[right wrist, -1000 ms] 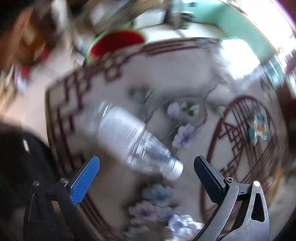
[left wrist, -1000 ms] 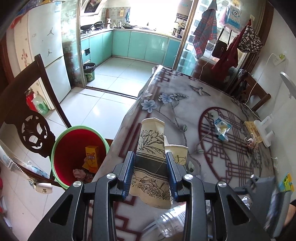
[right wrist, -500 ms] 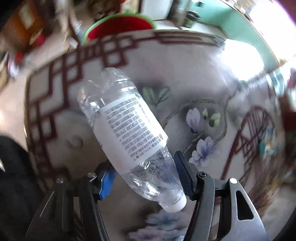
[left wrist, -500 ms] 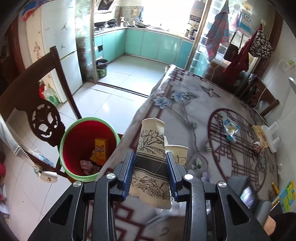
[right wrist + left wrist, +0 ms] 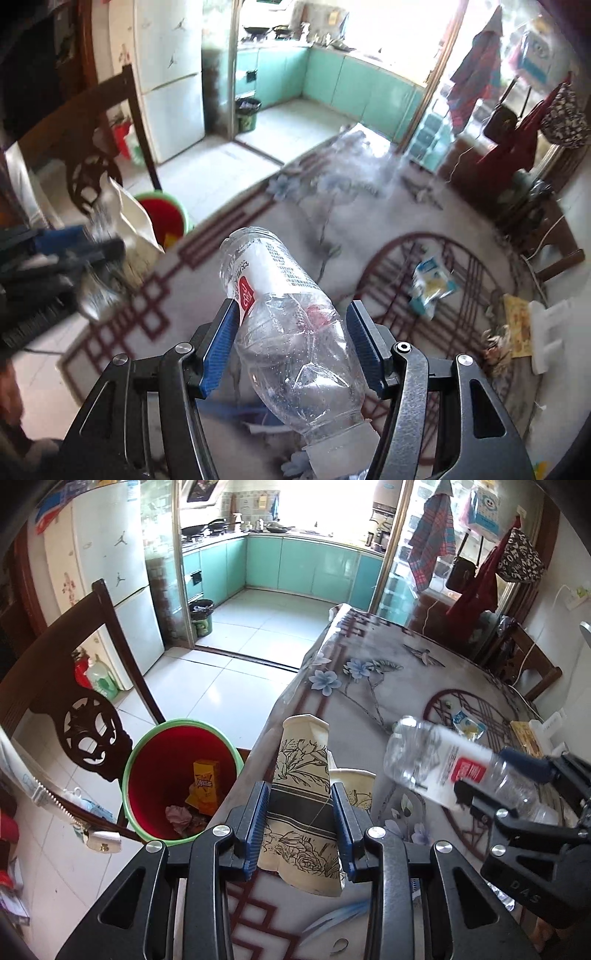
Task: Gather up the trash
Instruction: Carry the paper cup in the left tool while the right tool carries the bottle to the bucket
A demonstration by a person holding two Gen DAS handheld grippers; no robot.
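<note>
A flattened paper cup (image 5: 303, 775) with a flower print is clamped between the blue pads of my left gripper (image 5: 299, 823), above the table's left edge. A second paper cup (image 5: 354, 782) shows just behind it. Down on the floor to the left stands the red bin (image 5: 127, 775) with a green rim, holding an orange box and crumpled paper. My right gripper (image 5: 291, 339) is shut on a crushed clear plastic bottle (image 5: 280, 295), held above the table with its white cap toward the camera. In the left wrist view the bottle (image 5: 436, 764) and right gripper (image 5: 496, 779) hang at the right.
The flowered tablecloth (image 5: 369, 686) also carries a blue-and-yellow wrapper (image 5: 430, 280), a yellow packet (image 5: 517, 325) and a white object (image 5: 550, 328) at the right. A dark carved chair (image 5: 74, 701) stands against the bin. Tiled floor leads to the kitchen beyond.
My right gripper shut on the bottle that lay on the table and lifted it, rolling upright. The left gripper kept the cup and barely moved.
</note>
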